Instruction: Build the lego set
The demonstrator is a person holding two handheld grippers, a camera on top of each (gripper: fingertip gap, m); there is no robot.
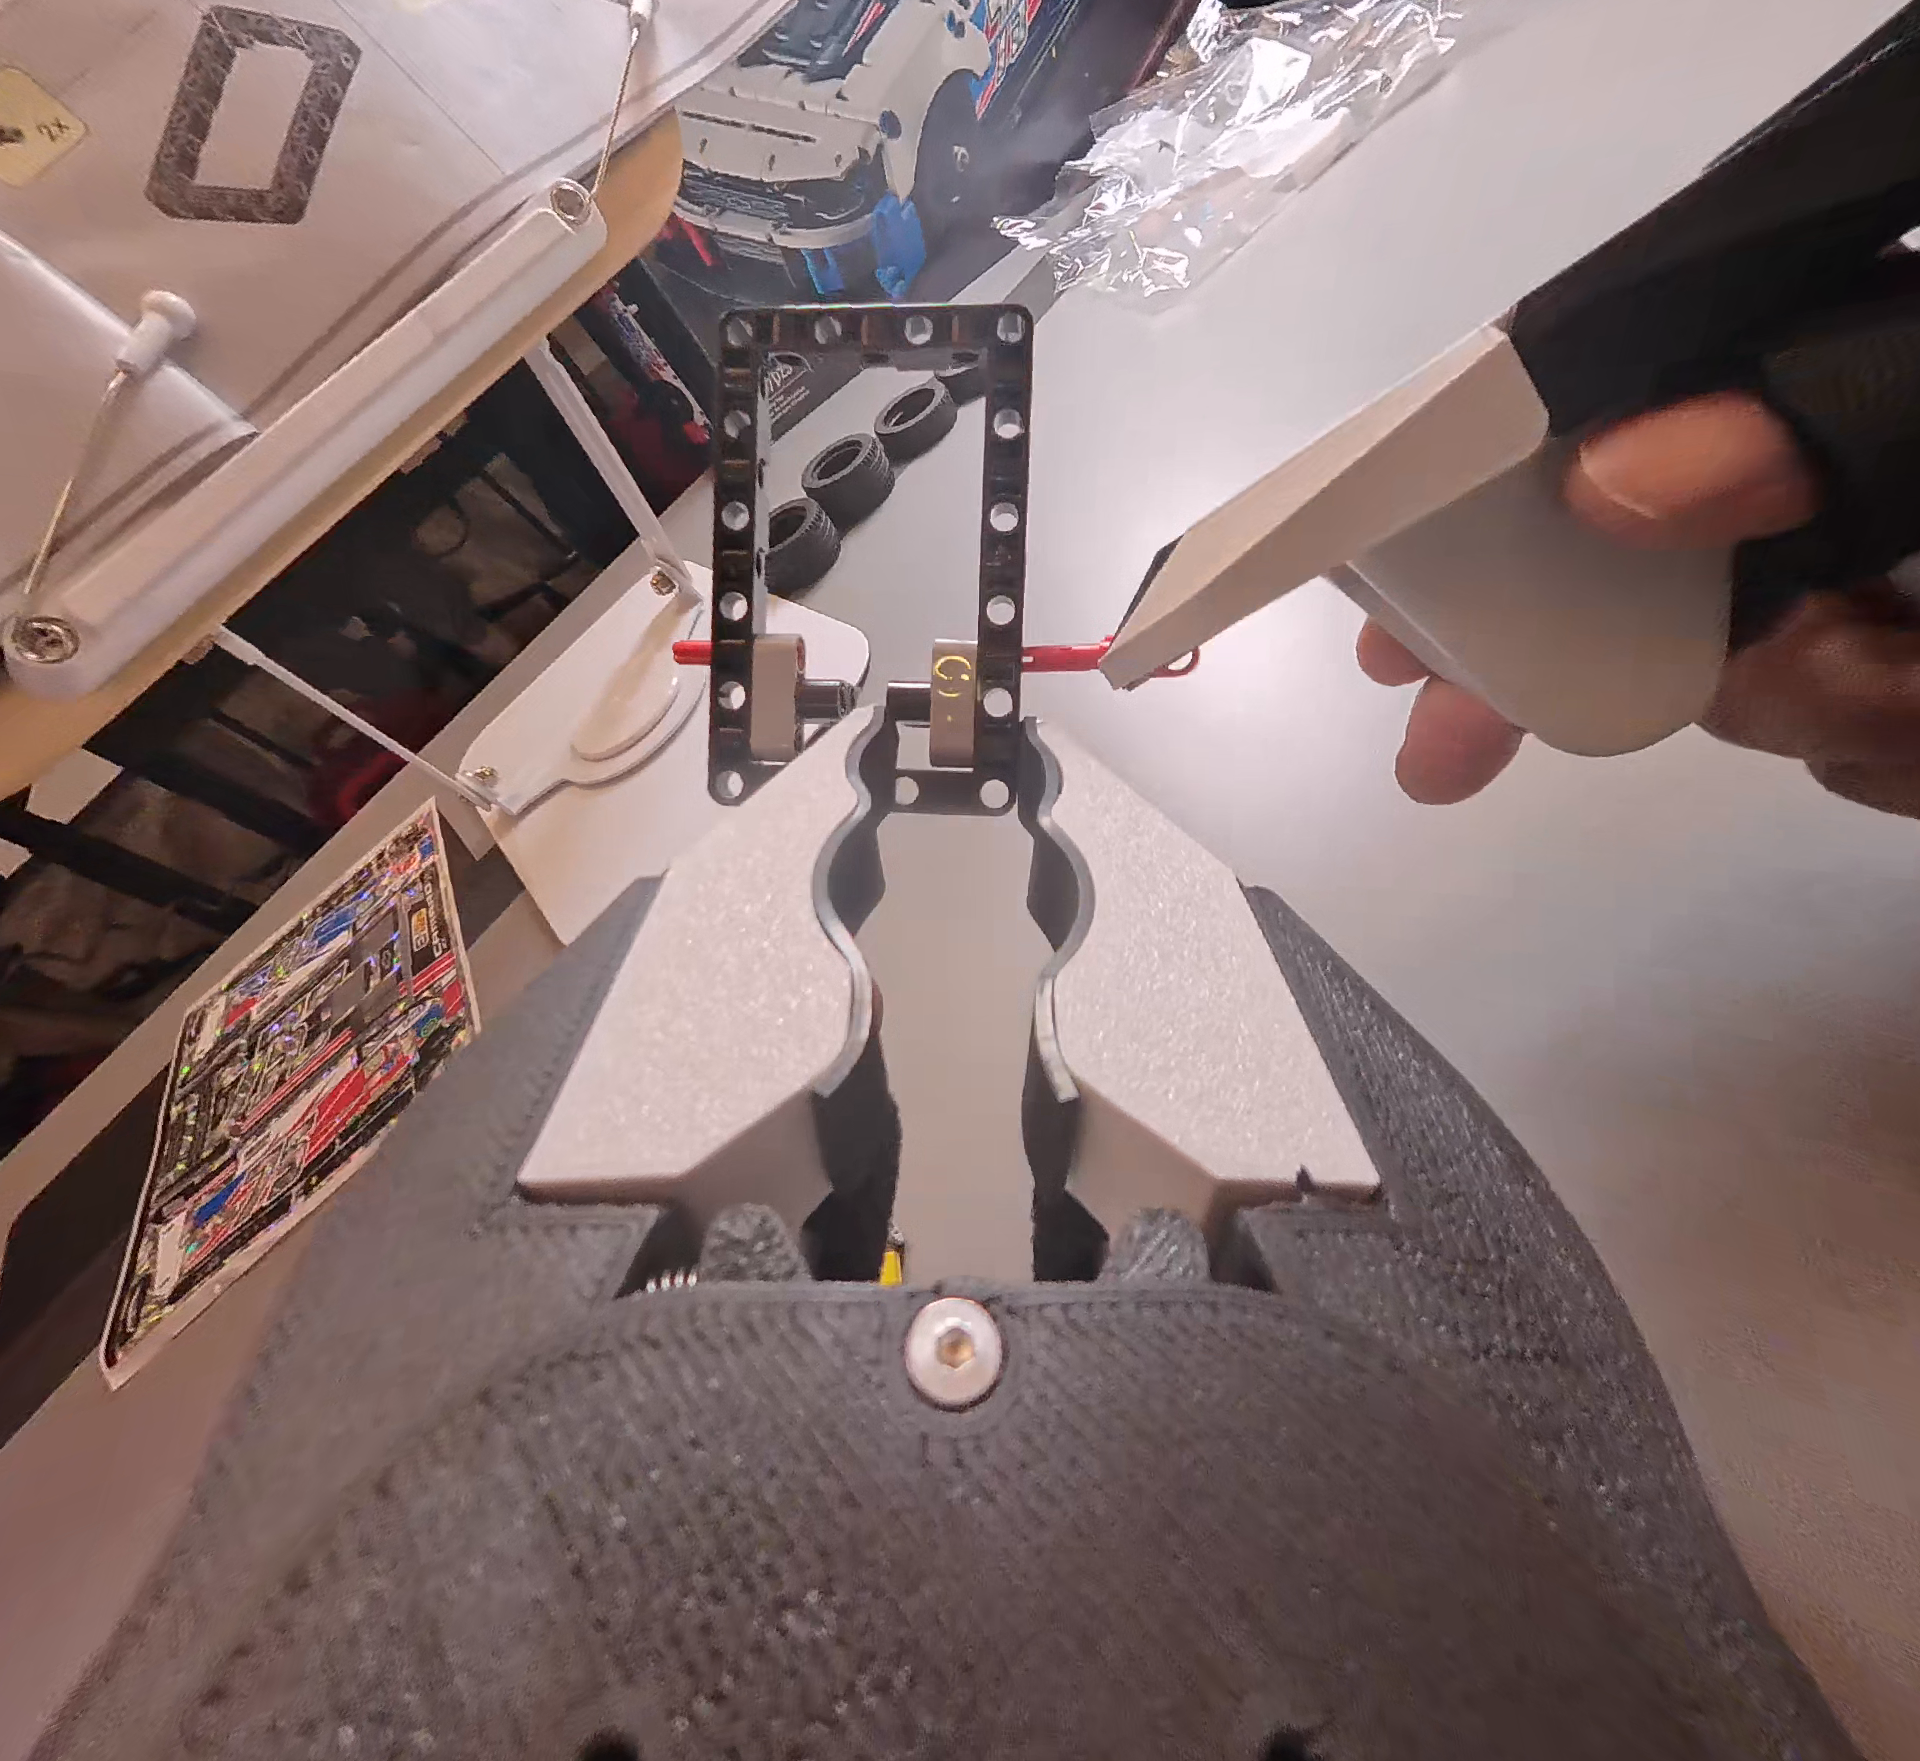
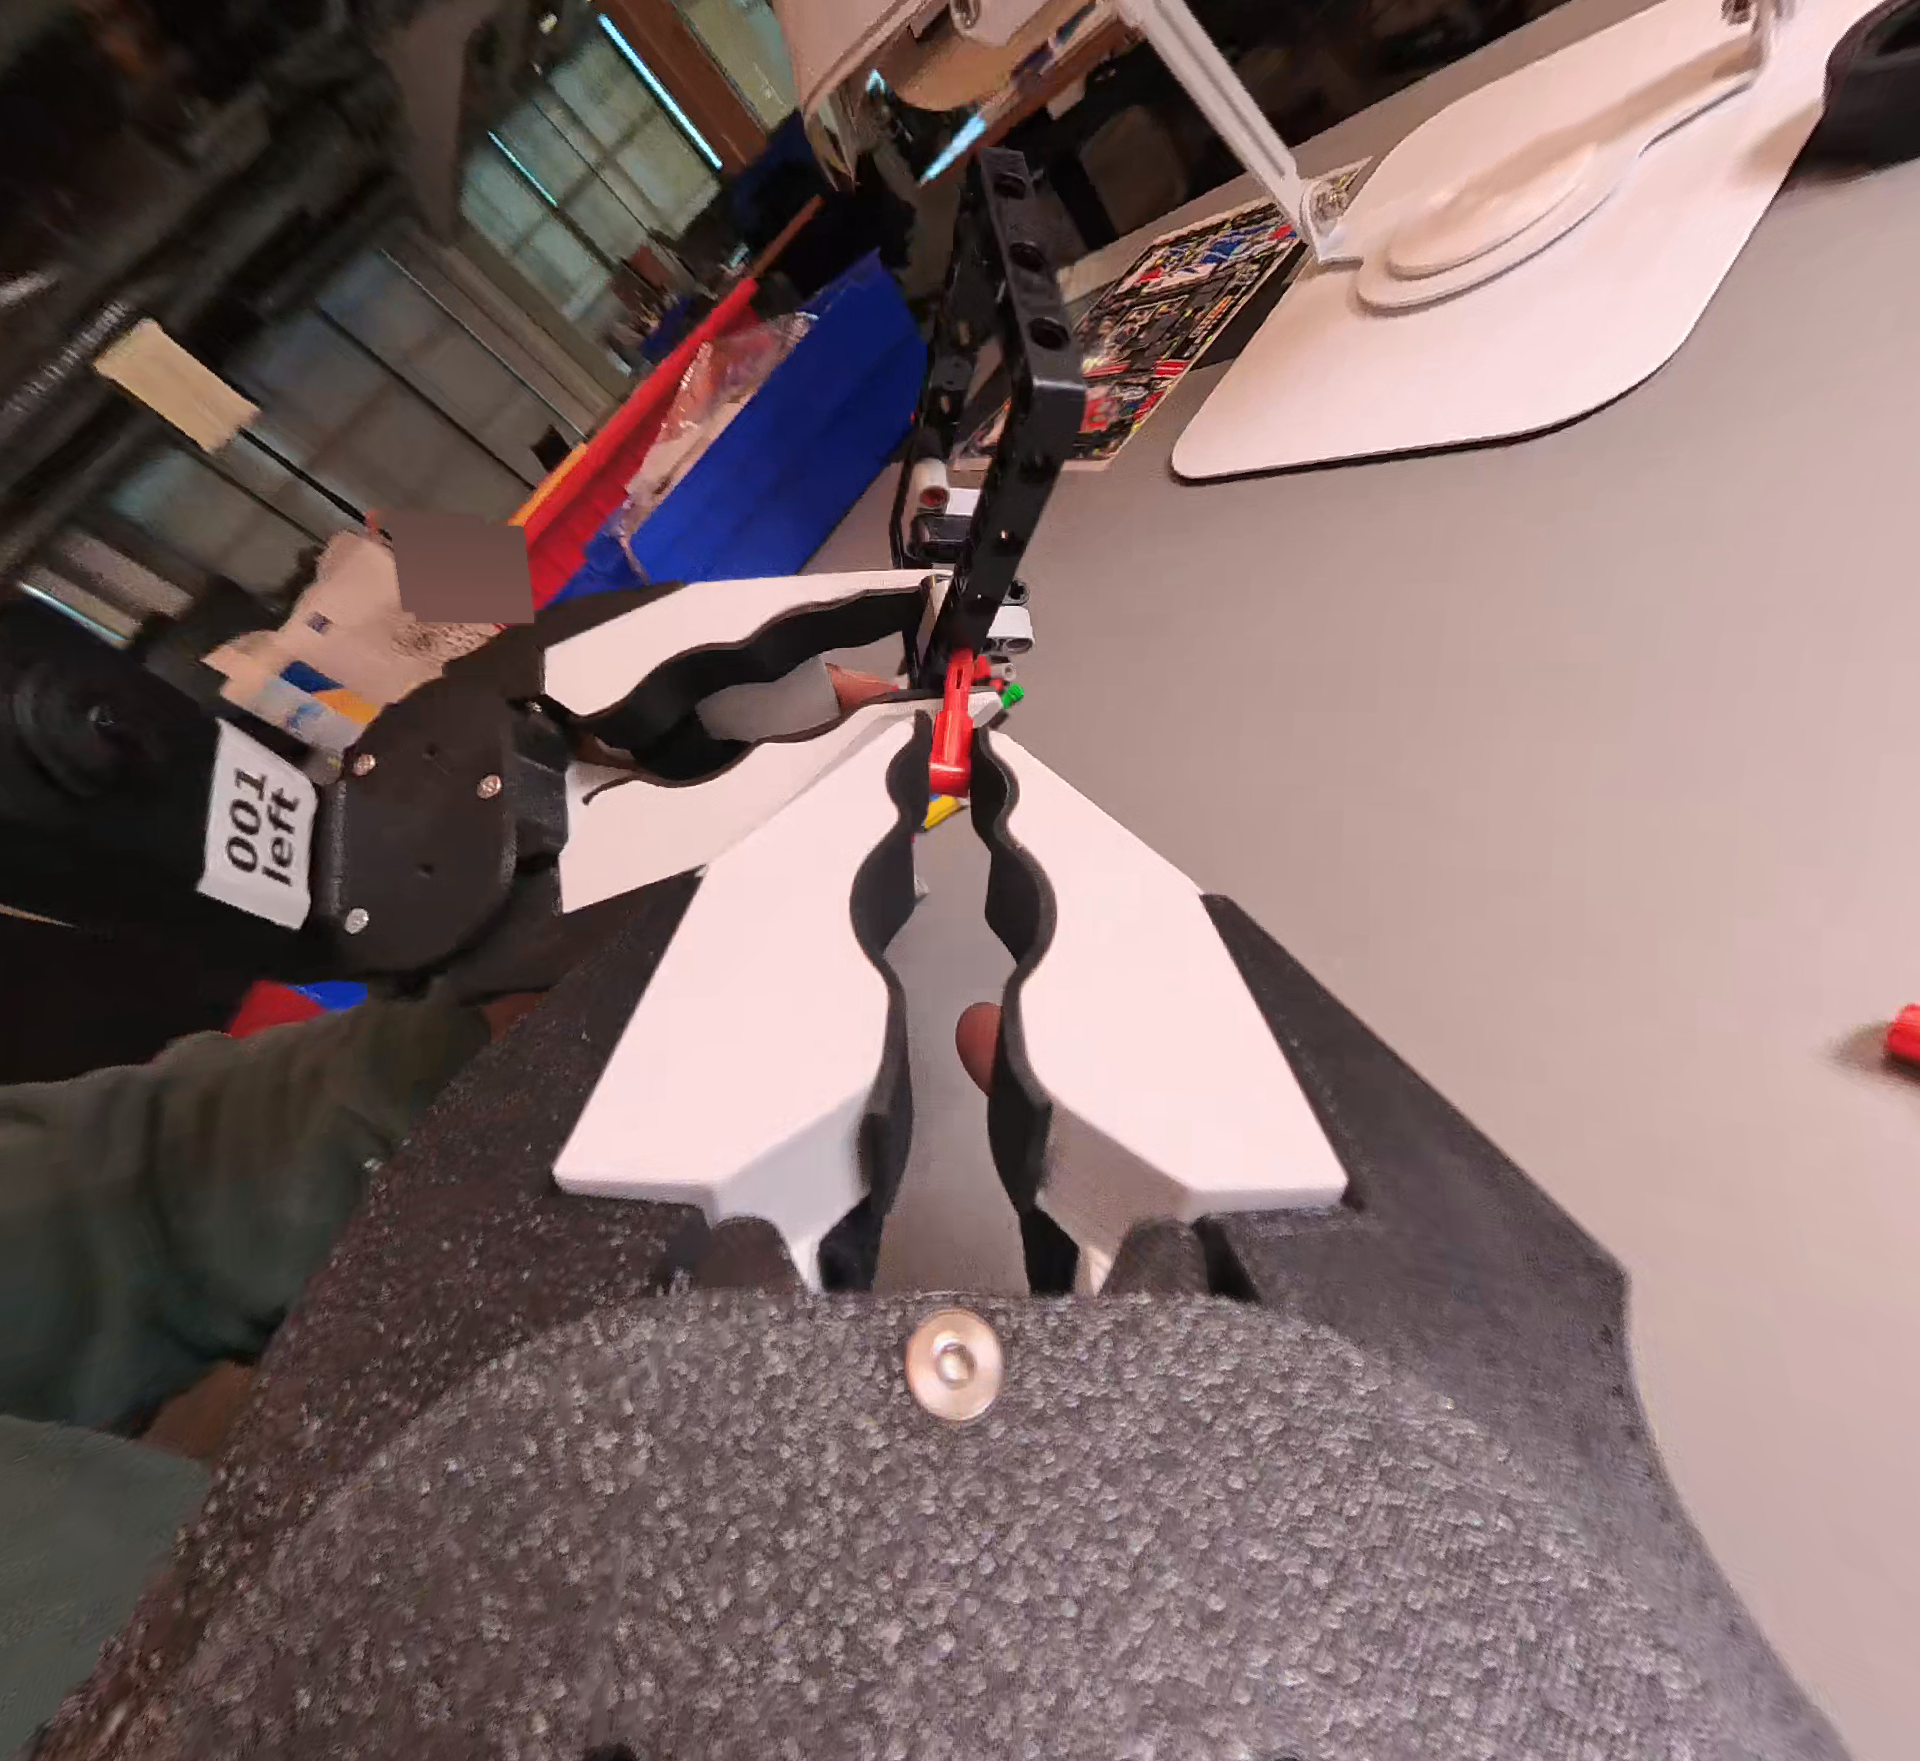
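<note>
My left gripper (image 1: 948, 745) is shut on the bottom edge of a black rectangular Lego frame (image 1: 743, 506) and holds it upright above the table. Two grey connector pieces (image 1: 954, 688) sit inside the frame near its lower end. A red axle pin (image 1: 1060, 658) sticks out of the frame's right side, and another red pin (image 1: 694, 653) shows on its left side. My right gripper (image 2: 951, 740) is shut on the red pin (image 2: 951, 735) at the frame's side (image 2: 1023, 423). In the left wrist view the right gripper (image 1: 1117, 672) comes in from the right. The left gripper (image 2: 914, 641) shows at the left of the right wrist view.
An instruction booklet (image 1: 312, 49) rests on a white stand (image 1: 623, 724) at the left. A sticker sheet (image 1: 301, 1077) lies beside it. The set's box (image 1: 914, 49), black tyres (image 1: 852, 475) and an empty plastic bag (image 1: 1226, 142) lie behind. A red piece (image 2: 1901, 1036) lies on the table at right. My two grippers' fingertips are within a few centimetres of each other. The red piece (image 2: 1901, 1036) is about 15 cm from both grippers' fingertips.
</note>
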